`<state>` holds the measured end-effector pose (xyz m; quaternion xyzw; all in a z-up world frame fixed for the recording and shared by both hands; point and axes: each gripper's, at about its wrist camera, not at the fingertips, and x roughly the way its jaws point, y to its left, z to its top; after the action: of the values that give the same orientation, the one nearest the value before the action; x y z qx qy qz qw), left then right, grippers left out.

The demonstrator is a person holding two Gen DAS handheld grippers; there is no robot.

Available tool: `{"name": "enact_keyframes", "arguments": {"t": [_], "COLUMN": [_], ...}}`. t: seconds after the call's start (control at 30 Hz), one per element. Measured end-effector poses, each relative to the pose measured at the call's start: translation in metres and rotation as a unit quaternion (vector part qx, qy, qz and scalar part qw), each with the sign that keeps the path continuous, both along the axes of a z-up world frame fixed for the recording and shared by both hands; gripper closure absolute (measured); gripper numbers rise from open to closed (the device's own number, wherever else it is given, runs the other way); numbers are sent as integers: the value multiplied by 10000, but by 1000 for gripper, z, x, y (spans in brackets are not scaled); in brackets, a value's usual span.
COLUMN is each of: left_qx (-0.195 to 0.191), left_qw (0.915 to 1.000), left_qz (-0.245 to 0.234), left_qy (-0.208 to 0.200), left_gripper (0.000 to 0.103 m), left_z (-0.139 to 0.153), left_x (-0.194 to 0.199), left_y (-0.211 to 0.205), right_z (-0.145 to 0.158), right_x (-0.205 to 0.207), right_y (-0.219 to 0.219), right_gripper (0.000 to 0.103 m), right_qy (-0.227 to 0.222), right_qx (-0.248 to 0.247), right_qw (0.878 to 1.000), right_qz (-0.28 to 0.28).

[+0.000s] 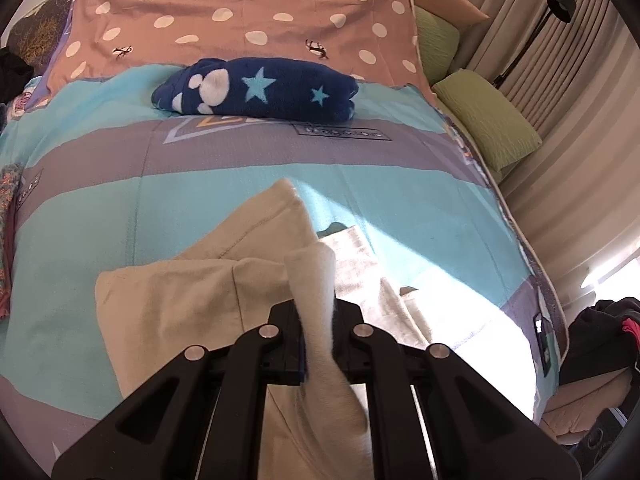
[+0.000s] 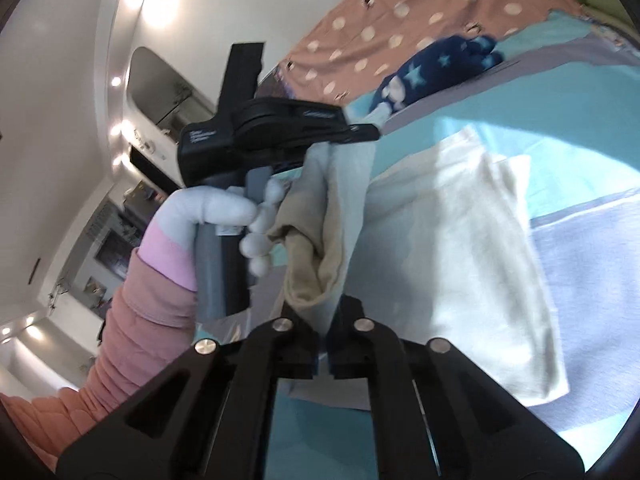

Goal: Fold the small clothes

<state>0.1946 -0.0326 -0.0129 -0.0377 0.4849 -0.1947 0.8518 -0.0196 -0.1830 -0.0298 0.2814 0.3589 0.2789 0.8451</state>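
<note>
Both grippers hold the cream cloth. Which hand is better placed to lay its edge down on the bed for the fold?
Probably the left. The left gripper pinches the cream cloth directly over the bed; the right gripper grips a bunched corner lower down.

green pillows (image 1: pixel 486 118), black lamp (image 1: pixel 560 6)

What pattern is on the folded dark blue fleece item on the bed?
Light blue stars and white paw prints on the fleece item, clearest in the left wrist view.

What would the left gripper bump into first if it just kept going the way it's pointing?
Probably the cream garment it already pinches, then the bedspread beneath; the left gripper tilts down toward the bed.
</note>
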Motion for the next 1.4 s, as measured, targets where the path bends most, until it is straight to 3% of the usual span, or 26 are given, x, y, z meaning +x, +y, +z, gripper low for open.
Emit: {"name": "enact_keyframes", "arguments": {"t": [0.3, 0.5, 0.67, 0.93, 1.17, 1.37, 1.4], "left_qx": [144, 270, 364, 555, 382, 108, 118], "left_qw": [9982, 9979, 9976, 9963, 9972, 9983, 9980], "left_qz": [-574, -536, -450, -542, -590, -536, -543], "left_qy": [3, 240, 391, 364, 269, -199, -304], "left_gripper": [96, 96, 96, 91, 85, 75, 69], "left_z": [-6, -28, -43, -58, -54, -24, -18], "left_x": [-7, -1, 4, 5, 3, -5, -7], "left_y": [-58, -80, -90, -109, -106, -99, -97], "right_z": [-9, -29, -39, -52, -56, -62, -63], "right_x": [-21, -19, -15, -20, -22, -19, -19], "right_y": [-27, -43, -49, -52, -51, -52, -52], "right_gripper": [100, 100, 100, 100, 97, 94, 91], "right_qy": [139, 460, 658, 971, 1087, 1238, 1242], "right_qx": [-53, 14, -277, -506, -703, -810, -832], "right_qw": [9991, 9971, 9943, 9901, 9869, 9835, 9830], "right_qz": [-387, -608, -786, -874, -961, -1045, -1062]}}
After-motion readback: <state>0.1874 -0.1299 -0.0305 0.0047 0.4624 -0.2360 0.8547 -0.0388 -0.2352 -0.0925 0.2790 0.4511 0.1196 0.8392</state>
